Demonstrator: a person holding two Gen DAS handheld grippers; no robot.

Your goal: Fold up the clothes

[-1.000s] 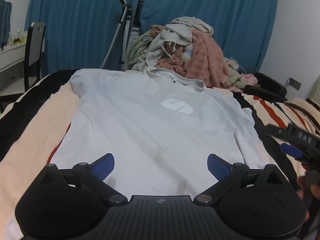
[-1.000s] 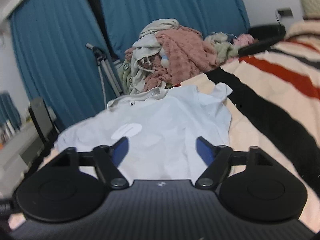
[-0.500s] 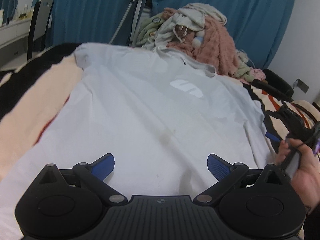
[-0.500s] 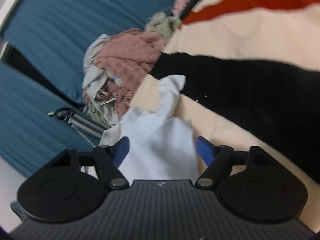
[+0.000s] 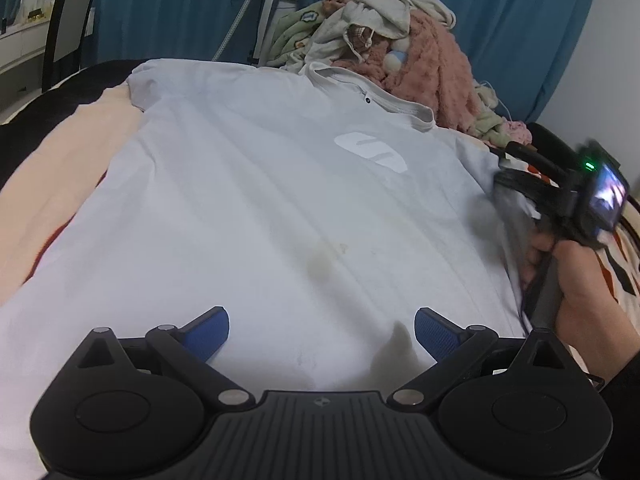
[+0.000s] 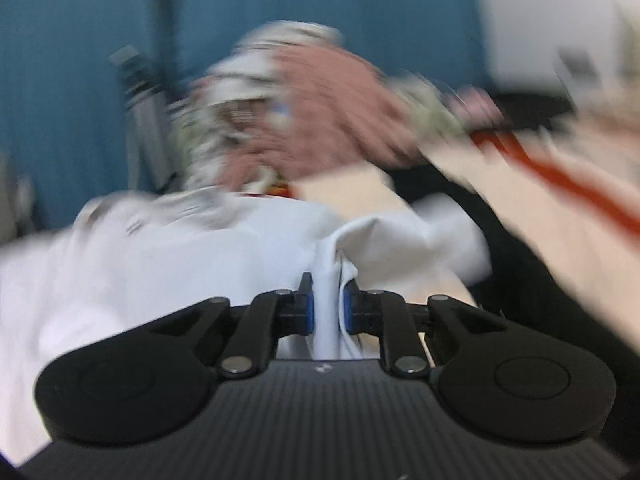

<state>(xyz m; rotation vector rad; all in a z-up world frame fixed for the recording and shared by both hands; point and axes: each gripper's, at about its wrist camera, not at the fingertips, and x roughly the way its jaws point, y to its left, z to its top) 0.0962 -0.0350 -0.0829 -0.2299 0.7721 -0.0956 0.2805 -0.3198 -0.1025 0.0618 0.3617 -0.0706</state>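
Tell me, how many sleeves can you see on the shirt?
2. One sleeve lies flat at the shirt's far left corner. The other sleeve is on the right side, bunched up where the right gripper pinches the cloth.

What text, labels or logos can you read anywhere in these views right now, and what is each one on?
No readable words or numbers.
T-shirt: white chest logo, a shape only, no letters.
Right gripper, shut on the T-shirt's edge: its small lit screen is too blurred to read.
Left gripper: small emblem on the body, not legible.
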